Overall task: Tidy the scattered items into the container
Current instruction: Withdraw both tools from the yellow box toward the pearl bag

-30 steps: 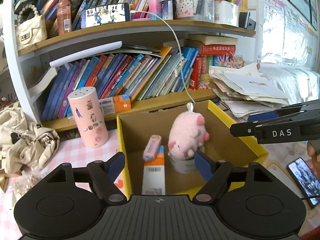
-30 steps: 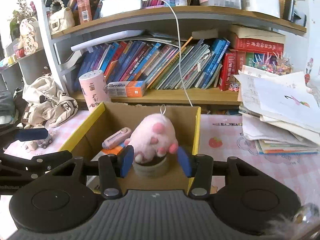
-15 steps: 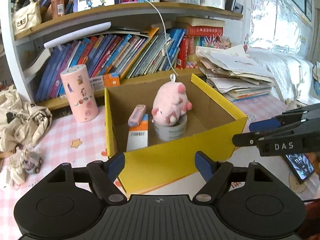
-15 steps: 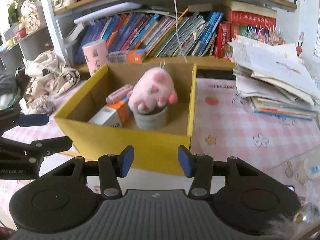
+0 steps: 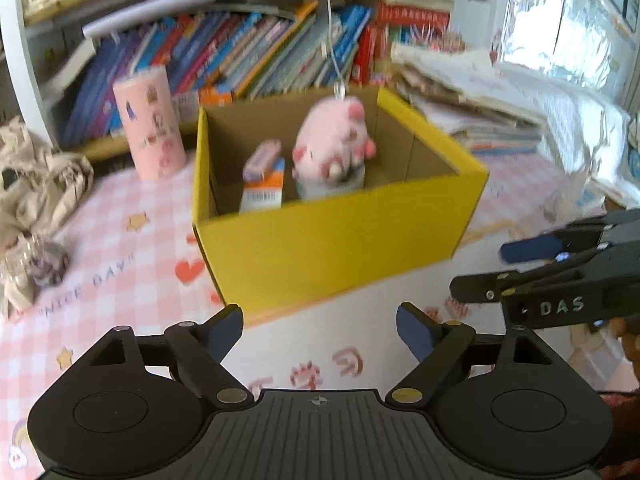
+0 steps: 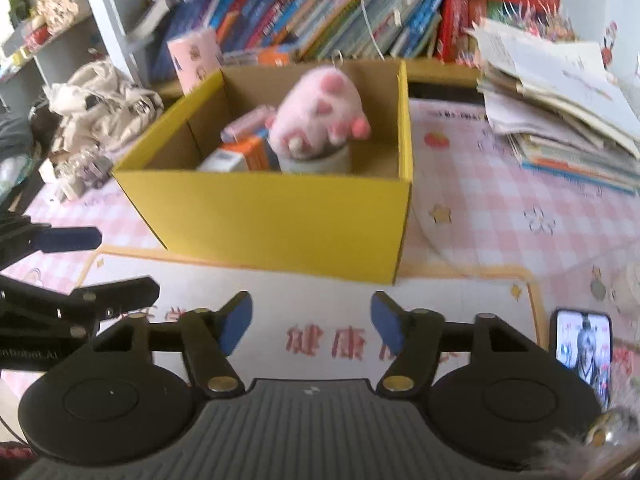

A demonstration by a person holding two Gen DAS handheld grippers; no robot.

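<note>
A yellow cardboard box (image 5: 340, 240) (image 6: 280, 216) stands on the pink checked tablecloth. Inside it a pink plush pig (image 5: 334, 140) (image 6: 320, 116) rests on a grey tape roll (image 6: 316, 162), beside an orange-and-white carton (image 5: 262, 190) (image 6: 240, 154) with a small pink case (image 5: 262, 158) on top. My left gripper (image 5: 320, 330) is open and empty, well in front of the box. My right gripper (image 6: 312, 322) is also open and empty, short of the box's near wall. Each gripper shows at the edge of the other's view.
A pink cylinder (image 5: 150, 124) stands left of the box before a bookshelf (image 5: 248, 52). A beige bag (image 6: 100, 96) lies left, stacked papers (image 6: 560, 100) right. A phone (image 6: 582, 344) lies near right. A white mat with red characters (image 6: 332, 340) covers the near table.
Both grippers have pulled back out of the box toward the near table edge; the box now sits farther away. The plush pig stays on the tape roll inside.
</note>
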